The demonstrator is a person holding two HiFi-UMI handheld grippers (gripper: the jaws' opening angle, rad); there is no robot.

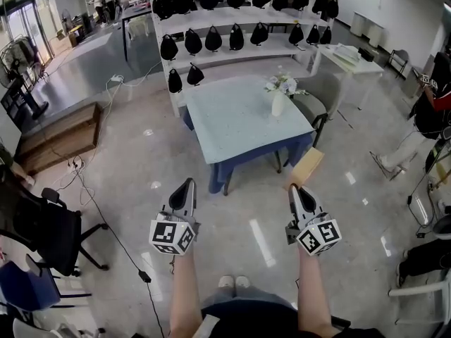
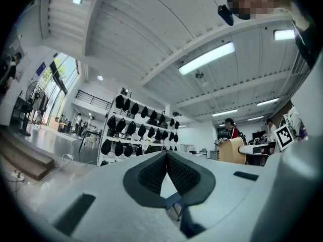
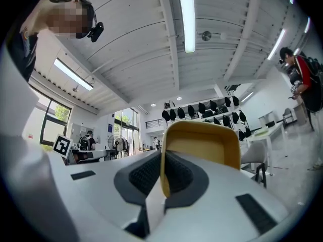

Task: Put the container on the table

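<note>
A shallow tan container (image 1: 304, 167) hangs in the air just in front of my right gripper (image 1: 296, 191), whose jaws are shut on its near rim. In the right gripper view the container (image 3: 202, 142) stands edge-on, its yellowish wall pinched between the black pads. My left gripper (image 1: 186, 187) is level beside it, shut with nothing in it; its pads (image 2: 179, 173) meet at the tips. The pale blue table (image 1: 211, 122) stands ahead, with a white vase of flowers (image 1: 278, 101) near its right edge.
White shelves with several black bags (image 1: 211, 39) stand behind the table. A grey chair (image 1: 317, 97) is at the table's right, a white side table (image 1: 349, 58) beyond it. Black chairs (image 1: 42, 234) and a cable (image 1: 106, 224) lie left; a person (image 1: 430, 111) stands right.
</note>
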